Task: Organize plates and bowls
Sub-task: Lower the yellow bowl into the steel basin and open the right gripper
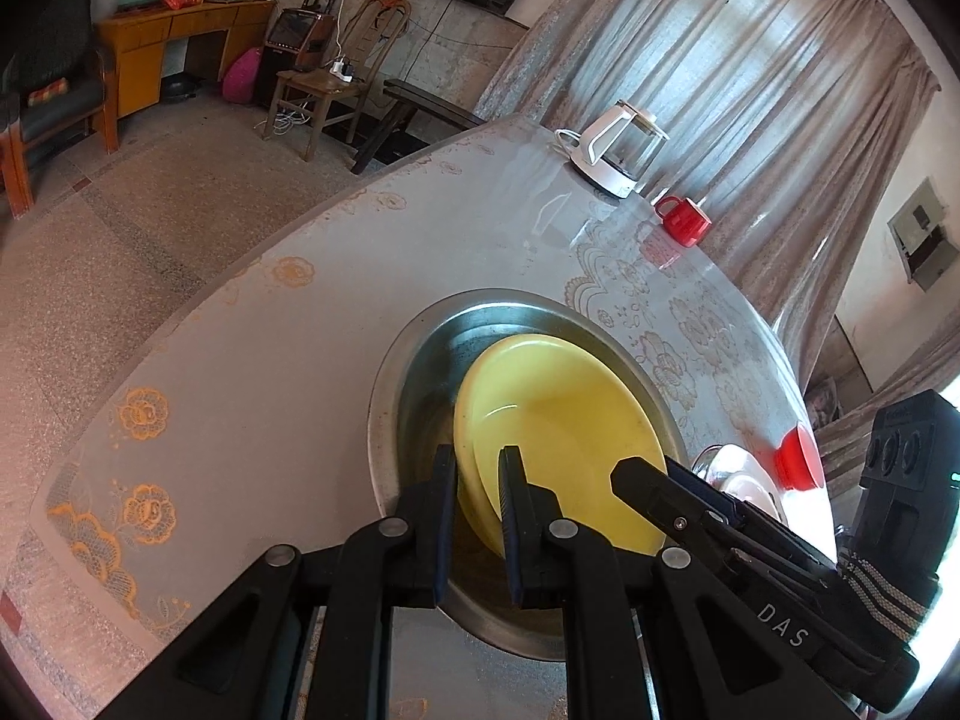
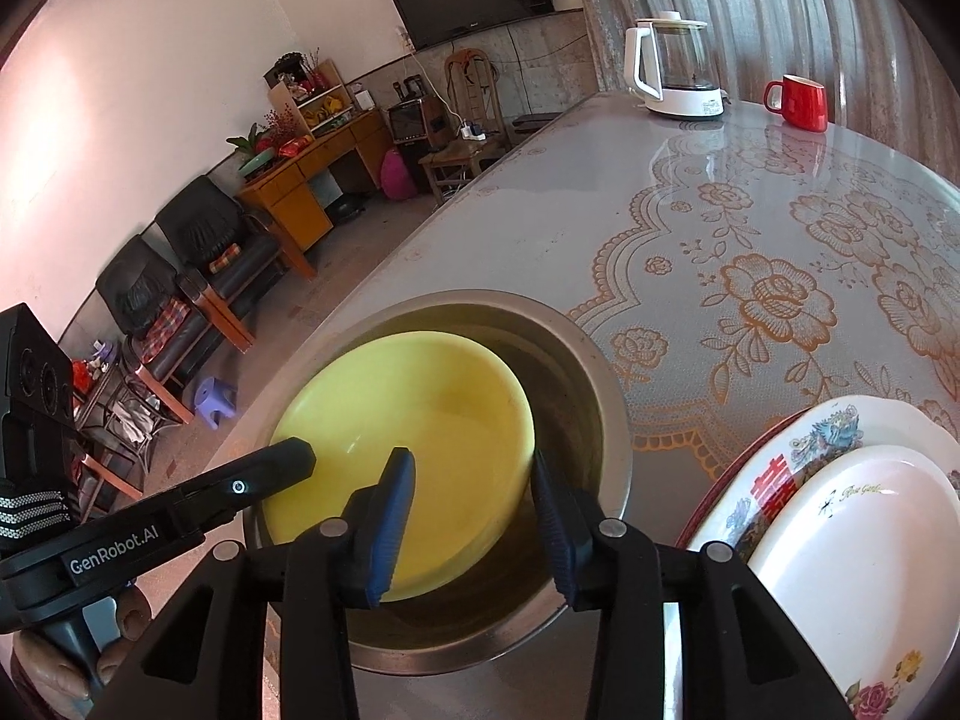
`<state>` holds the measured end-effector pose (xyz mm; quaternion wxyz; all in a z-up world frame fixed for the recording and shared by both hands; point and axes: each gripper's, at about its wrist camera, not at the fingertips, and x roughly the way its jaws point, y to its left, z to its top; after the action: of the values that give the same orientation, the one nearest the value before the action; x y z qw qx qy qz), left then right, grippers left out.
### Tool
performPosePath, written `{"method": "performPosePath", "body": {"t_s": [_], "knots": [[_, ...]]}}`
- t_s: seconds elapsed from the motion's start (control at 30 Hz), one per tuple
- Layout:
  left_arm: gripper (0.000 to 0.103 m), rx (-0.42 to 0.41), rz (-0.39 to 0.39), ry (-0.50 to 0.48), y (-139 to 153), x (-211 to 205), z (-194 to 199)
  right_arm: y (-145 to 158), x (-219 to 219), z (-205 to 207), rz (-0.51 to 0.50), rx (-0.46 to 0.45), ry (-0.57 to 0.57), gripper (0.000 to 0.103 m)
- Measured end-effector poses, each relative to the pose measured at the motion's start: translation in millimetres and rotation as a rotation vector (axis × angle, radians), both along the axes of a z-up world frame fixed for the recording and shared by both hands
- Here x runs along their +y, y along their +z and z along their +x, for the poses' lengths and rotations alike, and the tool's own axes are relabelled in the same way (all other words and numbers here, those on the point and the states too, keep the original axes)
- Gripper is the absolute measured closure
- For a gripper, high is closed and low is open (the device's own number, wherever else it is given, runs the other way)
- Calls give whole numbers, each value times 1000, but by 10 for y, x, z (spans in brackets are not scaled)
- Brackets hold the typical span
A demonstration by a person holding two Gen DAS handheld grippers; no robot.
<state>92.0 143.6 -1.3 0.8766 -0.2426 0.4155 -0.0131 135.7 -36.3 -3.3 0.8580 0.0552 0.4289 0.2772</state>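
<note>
daylight is coming through the curtains (image 1: 750, 60), washing out the far right edge of the left wrist view. glare is streaking across the glossy tablecloth (image 2: 750, 180) near the kettle (image 2: 675, 69). both fisheye views are bending straight lines strongly, with dark vignetting filling the corners. focus is staying sharp throughout.

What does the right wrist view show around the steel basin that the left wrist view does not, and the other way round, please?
Only the right wrist view shows the stacked white plates clearly: a plain one lying on a patterned one, beside the basin. It also shows the right gripper open, straddling the yellow plate's near edge.

Only the left wrist view shows a red bowl past the white plates, and the left gripper set around the yellow plate's rim.

Both show the yellow plate leaning inside the steel basin, plus the kettle and red mug farther along the table.
</note>
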Motion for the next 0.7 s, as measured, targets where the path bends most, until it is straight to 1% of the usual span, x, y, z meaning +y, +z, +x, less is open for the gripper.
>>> {"method": "performPosePath", "body": {"t_s": [0.03, 0.1, 0.23, 0.3, 0.37, 0.6, 0.67, 0.7], "knots": [[90, -2, 11, 3, 4, -15, -3, -1, 3, -5, -3, -3, 0, 63], [87, -6, 27, 7, 3, -25, -9, 1, 8, -17, -8, -11, 1, 63], [85, -14, 44, 8, 0, -22, -11, 20, -3, -41, -14, -24, -7, 63], [81, -17, 49, 17, 3, -10, -16, 25, -16, -50, -10, -31, -6, 58], [80, -22, 51, 18, 3, -5, -23, 29, -31, -42, -5, -35, -10, 56], [80, -33, 76, 19, 18, -24, -48, 31, -26, -58, -11, -44, -7, 56], [80, -45, 106, 28, 44, -41, -66, 33, -19, -74, -12, -47, 0, 56], [80, -54, 136, 33, 62, -60, -80, 32, -14, -84, -9, -46, 5, 56]]}}
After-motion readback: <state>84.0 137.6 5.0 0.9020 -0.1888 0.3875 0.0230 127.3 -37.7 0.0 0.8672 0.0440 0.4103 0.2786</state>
